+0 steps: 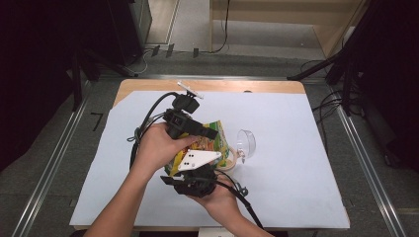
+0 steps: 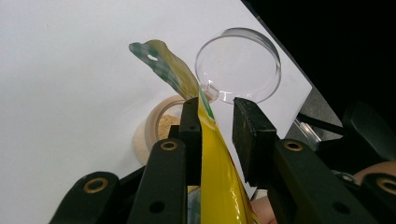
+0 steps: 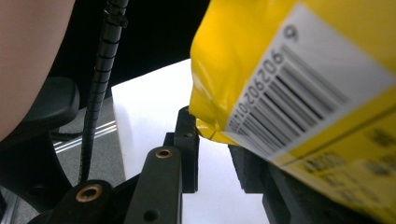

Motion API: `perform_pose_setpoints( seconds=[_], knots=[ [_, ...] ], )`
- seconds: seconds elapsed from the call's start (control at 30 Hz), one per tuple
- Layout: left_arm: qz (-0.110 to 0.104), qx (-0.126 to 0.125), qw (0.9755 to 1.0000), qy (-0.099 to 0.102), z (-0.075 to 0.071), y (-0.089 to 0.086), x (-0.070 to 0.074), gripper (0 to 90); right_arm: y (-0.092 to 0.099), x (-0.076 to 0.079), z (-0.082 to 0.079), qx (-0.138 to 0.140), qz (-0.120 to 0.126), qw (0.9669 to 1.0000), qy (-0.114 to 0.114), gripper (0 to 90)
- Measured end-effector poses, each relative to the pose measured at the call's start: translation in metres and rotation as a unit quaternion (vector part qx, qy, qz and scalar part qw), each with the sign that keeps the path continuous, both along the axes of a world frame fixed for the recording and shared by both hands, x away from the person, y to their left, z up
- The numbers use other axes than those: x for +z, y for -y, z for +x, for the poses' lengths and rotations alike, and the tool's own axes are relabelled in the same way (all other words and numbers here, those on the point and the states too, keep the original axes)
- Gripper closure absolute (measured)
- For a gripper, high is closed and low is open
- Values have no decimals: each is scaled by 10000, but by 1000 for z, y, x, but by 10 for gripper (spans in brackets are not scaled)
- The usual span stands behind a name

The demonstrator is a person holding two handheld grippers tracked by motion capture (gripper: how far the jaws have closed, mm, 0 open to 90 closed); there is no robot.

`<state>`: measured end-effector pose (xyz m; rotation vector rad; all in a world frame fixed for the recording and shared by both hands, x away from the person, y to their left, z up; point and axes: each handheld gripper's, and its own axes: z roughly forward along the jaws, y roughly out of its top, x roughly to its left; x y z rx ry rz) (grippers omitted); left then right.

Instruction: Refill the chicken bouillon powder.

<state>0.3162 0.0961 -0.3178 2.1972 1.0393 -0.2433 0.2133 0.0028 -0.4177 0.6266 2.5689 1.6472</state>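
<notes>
A yellow snack bag hangs tilted above a small tan jar on the white sheet. The jar's clear hinged lid stands open to the right. My left gripper is shut on the bag's upper part. In the left gripper view the bag runs between the jaws of that gripper, flat against one pad, over the jar of tan powder and its lid. My right gripper pinches the bag's lower corner. The barcoded bag sits between that gripper's pads.
A white sheet covers most of the wooden table, bare to the left and right of the hands. Cables trail from both grippers across the sheet. Dark stands and floor rails border the table.
</notes>
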Motion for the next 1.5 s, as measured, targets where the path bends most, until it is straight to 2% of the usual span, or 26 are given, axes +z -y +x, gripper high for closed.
perform_pose_setpoints(
  seconds=[0.1, 0.17, 0.37, 0.73, 1.5],
  knots=[
    [-69, 2, 10000, -43, 5, -2, 2, 746, 0, 3, 3, 9, -8, 10000, -23, 750],
    [-89, -3, 10000, -17, 7, -2, 4, 747, 0, 5, 6, 11, -56, 10000, 78, 750],
    [-41, 21, 10000, 29, 13, 1, 4, 746, 1, 6, 13, -22, -24, 10000, 14, 750],
    [-2, 22, 9999, 103, 9, 2, 0, 748, 2, 0, 12, -13, -77, 10000, 35, 752],
    [-31, 24, 10000, 90, 6, 0, -3, 749, 1, -2, 9, 18, -122, 9999, 102, 753]
  ],
)
